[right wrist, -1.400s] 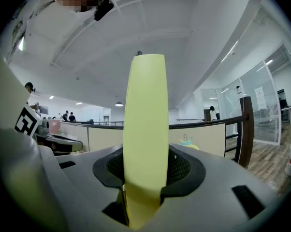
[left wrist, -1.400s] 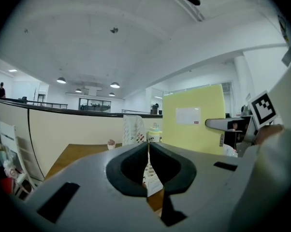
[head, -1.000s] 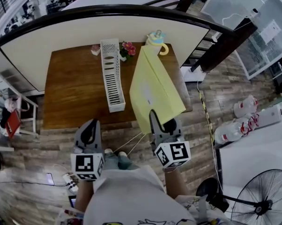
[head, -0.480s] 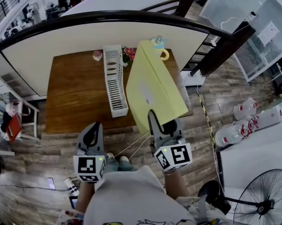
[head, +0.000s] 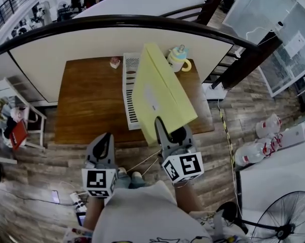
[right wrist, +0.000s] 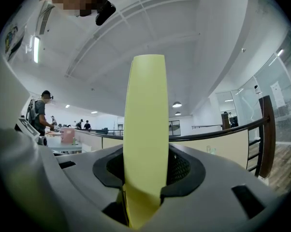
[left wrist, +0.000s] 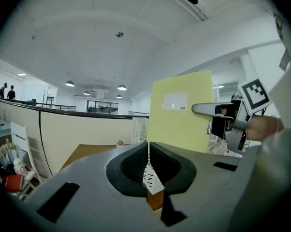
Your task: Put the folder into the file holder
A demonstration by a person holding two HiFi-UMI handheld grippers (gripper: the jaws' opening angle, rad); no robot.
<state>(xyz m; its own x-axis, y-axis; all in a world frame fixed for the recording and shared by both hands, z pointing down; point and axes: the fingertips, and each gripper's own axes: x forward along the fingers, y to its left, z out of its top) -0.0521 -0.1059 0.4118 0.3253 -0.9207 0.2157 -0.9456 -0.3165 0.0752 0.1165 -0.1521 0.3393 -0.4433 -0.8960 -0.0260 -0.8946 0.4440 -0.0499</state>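
Items as I see them from the remote station:

1. Right gripper [head: 170,132]. Its fingers [right wrist: 184,170] are clamped on the near bottom corner of the folder [head: 160,92]. In the right gripper view the yellow sheet stands edge-on between the pads and fills the gap.

2. Folder. Yellow, with a pale label on its side. It is held upright on its long edge, off the worktop [head: 89,100], and runs straight away from the right fingers. From the head view it overlaps the right side of the file holder [head: 130,100]; I cannot tell whether the two touch.

3. File holder. White with slotted walls, it lies lengthwise on the worktop, ahead and just left of the right fingers.

4. Left gripper [head: 105,139]. Its fingers [left wrist: 131,166] are closed together with nothing between them. It is held short of the worktop's near edge. The file holder is straight beyond the tips, and the folder is ahead and to their right.

5. Cup [head: 179,58]. It has a lid and a yellow handle, and stands just past the folder's far end.

6. Small pink item [head: 115,62]. It sits by the holder's far left corner.
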